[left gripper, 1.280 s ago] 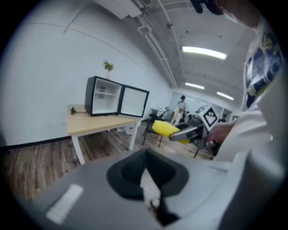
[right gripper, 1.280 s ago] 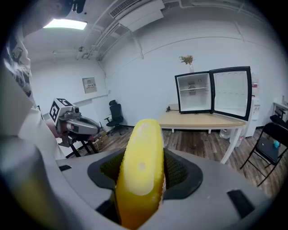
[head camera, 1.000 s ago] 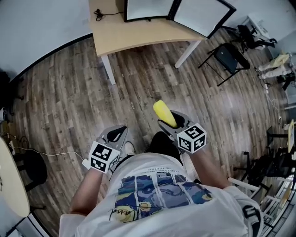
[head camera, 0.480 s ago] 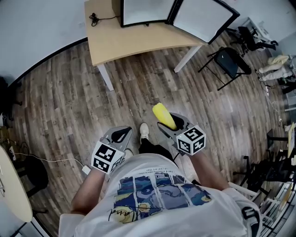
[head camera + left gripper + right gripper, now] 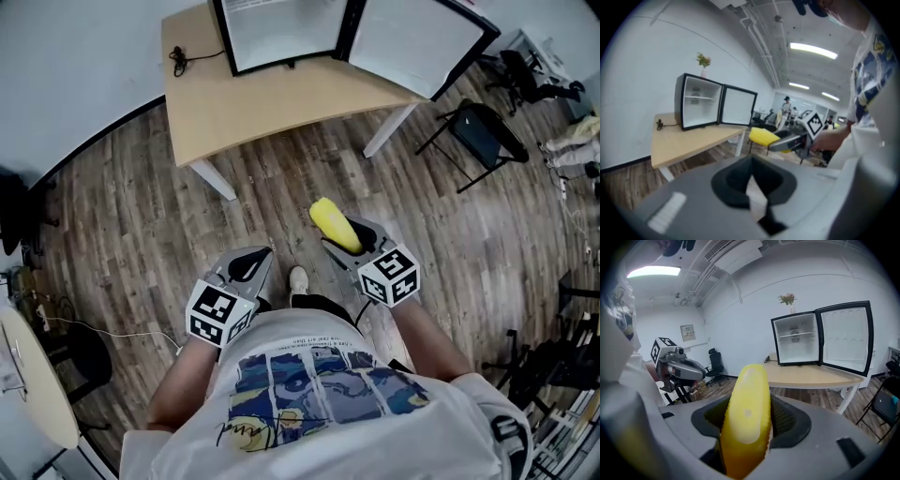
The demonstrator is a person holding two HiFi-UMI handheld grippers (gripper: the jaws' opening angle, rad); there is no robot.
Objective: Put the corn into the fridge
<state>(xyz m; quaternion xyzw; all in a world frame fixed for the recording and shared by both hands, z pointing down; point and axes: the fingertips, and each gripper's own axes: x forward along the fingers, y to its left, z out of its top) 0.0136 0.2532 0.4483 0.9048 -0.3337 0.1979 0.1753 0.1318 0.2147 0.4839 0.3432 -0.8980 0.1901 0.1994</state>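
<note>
**Item 1, right tongs** (image 5: 345, 246): clamped on the corn (image 5: 331, 225) at its lower half. The yellow tip is free and points to 12 o'clock.

**Item 2, left tongs** (image 5: 246, 269): jaws together, nothing in them. They sit at 9 o'clock of the right pair.

**Item 3, tabletop** (image 5: 272, 103): at 12 o'clock, well apart from both tongs.

**Item 4, fridge** (image 5: 281, 28): stands on the tabletop, interior seemingly empty. The door (image 5: 412, 33) is swung open toward 2 o'clock.

**Handling note:** the carry probably goes best with a firm grip and the corn brought square to the opening. It should pass left of the door and rest on a shelf before the jaws part.
</note>
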